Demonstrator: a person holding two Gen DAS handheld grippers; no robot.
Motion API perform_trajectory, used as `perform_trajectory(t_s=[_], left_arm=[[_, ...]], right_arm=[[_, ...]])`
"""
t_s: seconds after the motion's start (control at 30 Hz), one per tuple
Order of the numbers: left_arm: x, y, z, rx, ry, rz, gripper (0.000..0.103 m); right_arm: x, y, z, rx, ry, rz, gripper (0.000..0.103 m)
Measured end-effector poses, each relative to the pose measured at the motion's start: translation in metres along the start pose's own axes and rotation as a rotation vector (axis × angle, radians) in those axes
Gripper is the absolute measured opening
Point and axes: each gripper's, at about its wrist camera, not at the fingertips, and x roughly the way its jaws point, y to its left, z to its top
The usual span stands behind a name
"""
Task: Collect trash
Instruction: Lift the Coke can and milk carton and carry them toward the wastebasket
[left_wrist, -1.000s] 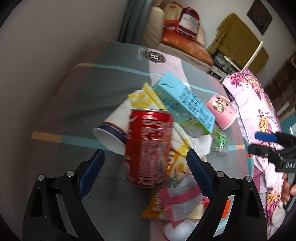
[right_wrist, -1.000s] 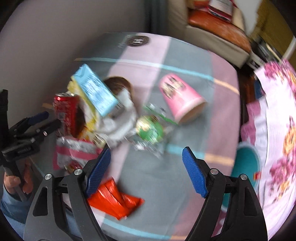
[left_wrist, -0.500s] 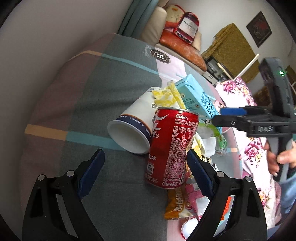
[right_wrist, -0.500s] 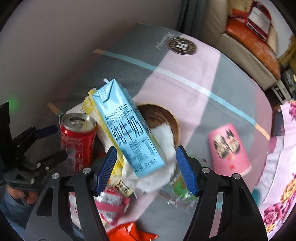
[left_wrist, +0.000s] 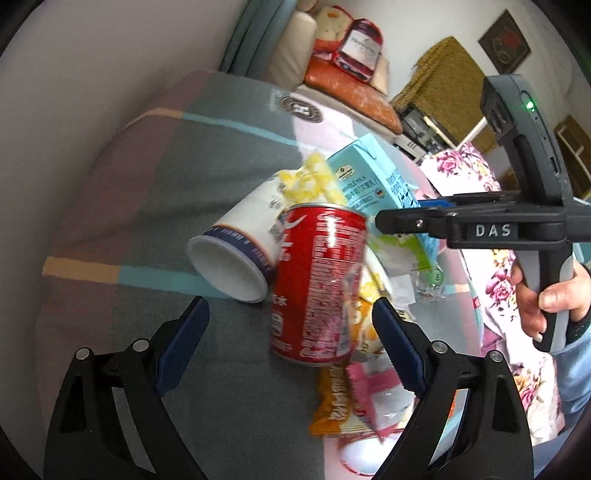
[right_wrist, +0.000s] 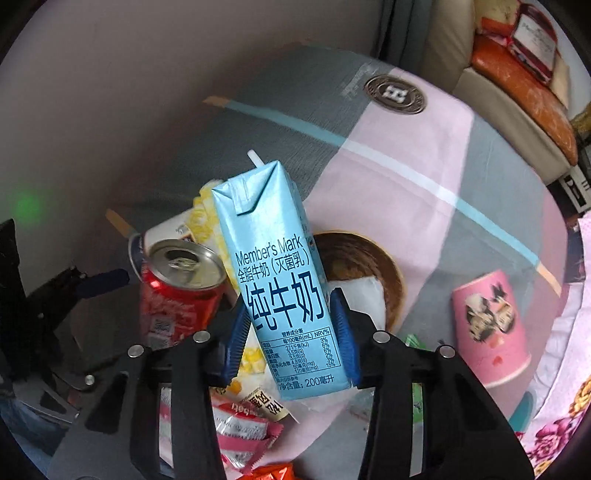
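Note:
A heap of trash lies on a patchwork cloth (left_wrist: 155, 206). Upright at its near edge stands a red cola can (left_wrist: 317, 284), between the fingers of my left gripper (left_wrist: 290, 332). Those jaws are closing and the pads stand clear of the can on both sides. My right gripper (right_wrist: 290, 336) has its blue pads against both sides of a light blue milk carton (right_wrist: 273, 273), and its jaws are closing too. The left wrist view shows that gripper (left_wrist: 400, 212) reaching in from the right onto the carton (left_wrist: 369, 177), with a person's hand (left_wrist: 543, 302) on its handle.
A white paper cup (left_wrist: 236, 254) lies on its side against the can. Yellow crumpled paper (left_wrist: 310, 181), orange and pink snack wrappers (left_wrist: 354, 398), a brown bowl (right_wrist: 373, 258) and a pink cup (right_wrist: 487, 325) lie around. A sofa (left_wrist: 351, 85) stands behind.
My right gripper has swung left from the pink cup's side over the heap and narrowed its jaws onto the milk carton. The left jaws have come in slightly around the can.

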Motion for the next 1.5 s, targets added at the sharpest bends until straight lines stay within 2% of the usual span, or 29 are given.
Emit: perform_trajectory(t_s=[0.1,0.33,0.63,0.8,0.97,1.1,1.2,1.27,1.5], left_arm=[[0.004,-0.013,0.0,0.043,0.023,-0.009,0.063],[0.03,-0.028,0.002,0.061,0.091,0.015,0.063],[0.057,-0.039,0.003,0.067,0.139,0.016,0.062],[0.055,-0.052,-0.002,0.134,0.169,-0.019,0.062],[0.062,-0.048,0.006,0.103,0.178,0.032,0.062],[0.065,-0.048,0.009,0.09,0.174,0.046,0.062],[0.06,-0.051,0.007,0.097,0.155,0.074,0.062],[0.05,-0.054,0.004,0.104,0.141,0.076,0.062],[0.009,-0.066,0.004,0.129,0.073,0.09,0.062]], right_arm=[[-0.016,-0.008,-0.009,0.038,-0.029,0.008,0.038],[-0.033,-0.031,-0.045,0.108,-0.036,0.028,0.037],[-0.029,-0.071,-0.116,0.234,0.05,0.074,0.037],[-0.02,-0.074,-0.12,0.237,0.066,0.077,0.038],[-0.005,-0.07,-0.112,0.227,0.07,0.076,0.044],[0.002,-0.067,-0.111,0.229,0.061,0.086,0.043],[-0.004,-0.064,-0.116,0.215,0.026,0.083,0.039],[-0.013,-0.064,-0.119,0.231,0.001,0.117,0.037],[-0.051,-0.069,-0.132,0.266,-0.102,0.153,0.037]])
